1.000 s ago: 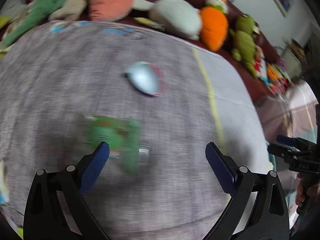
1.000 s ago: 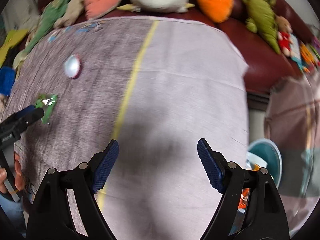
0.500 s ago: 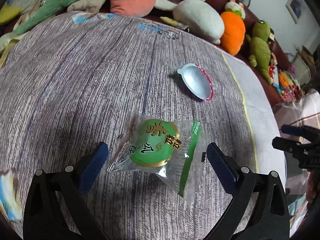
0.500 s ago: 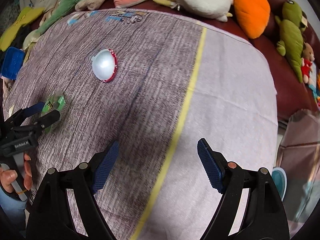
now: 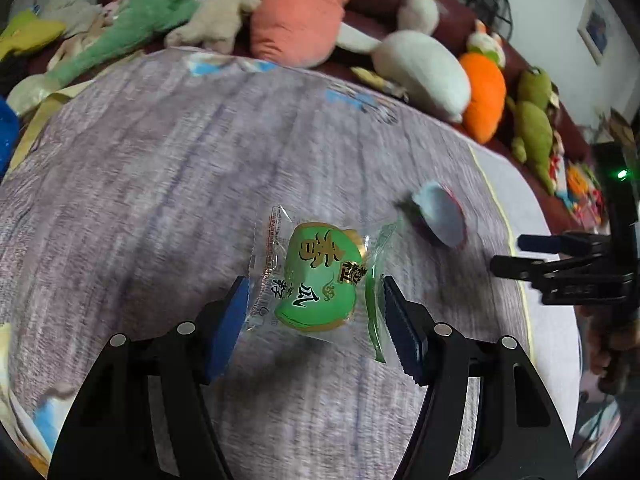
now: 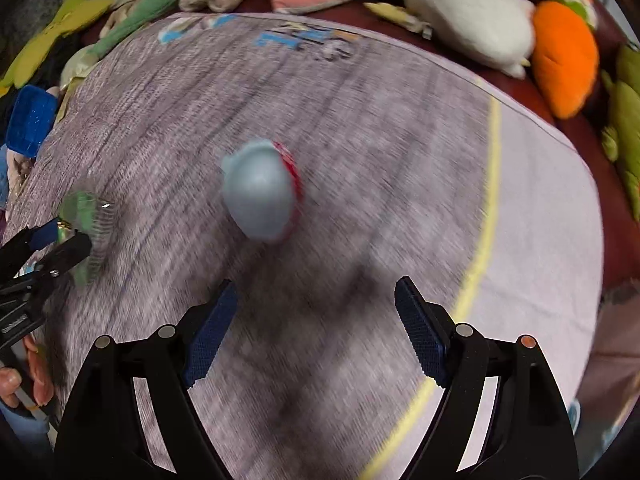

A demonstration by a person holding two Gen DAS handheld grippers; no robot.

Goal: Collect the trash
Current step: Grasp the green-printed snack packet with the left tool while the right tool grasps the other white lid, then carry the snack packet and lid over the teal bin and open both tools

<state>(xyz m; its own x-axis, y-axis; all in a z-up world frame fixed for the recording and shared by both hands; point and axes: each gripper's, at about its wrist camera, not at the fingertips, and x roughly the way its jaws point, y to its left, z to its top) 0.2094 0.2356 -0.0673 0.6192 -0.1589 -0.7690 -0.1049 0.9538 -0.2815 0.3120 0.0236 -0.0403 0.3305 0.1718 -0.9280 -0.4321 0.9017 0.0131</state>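
Note:
A clear snack wrapper with a green printed disc [image 5: 320,280] lies between the blue pads of my left gripper [image 5: 314,304]. The jaws are closing, and both pads press its edges so the film buckles. A silver foil lid with a red rim [image 5: 440,218] lies further right on the grey cloth. In the right wrist view that foil lid [image 6: 260,196] sits ahead of my right gripper [image 6: 316,320], which hangs open above the cloth with nothing between its fingers. The left gripper [image 6: 60,240] and the wrapper [image 6: 86,208] show at the left edge there. The right gripper [image 5: 520,254] appears at the left view's right edge.
The table is covered by a grey wood-print cloth [image 5: 160,200] with a yellow stripe [image 6: 486,220] and a paler band to the right. Several plush toys [image 5: 420,68] line the dark red sofa behind. A blue object [image 6: 30,120] sits off the left edge.
The left jaws have narrowed onto the wrapper, which has buckled between the pads. The right gripper has moved left across the table, so the foil lid now lies just ahead of it.

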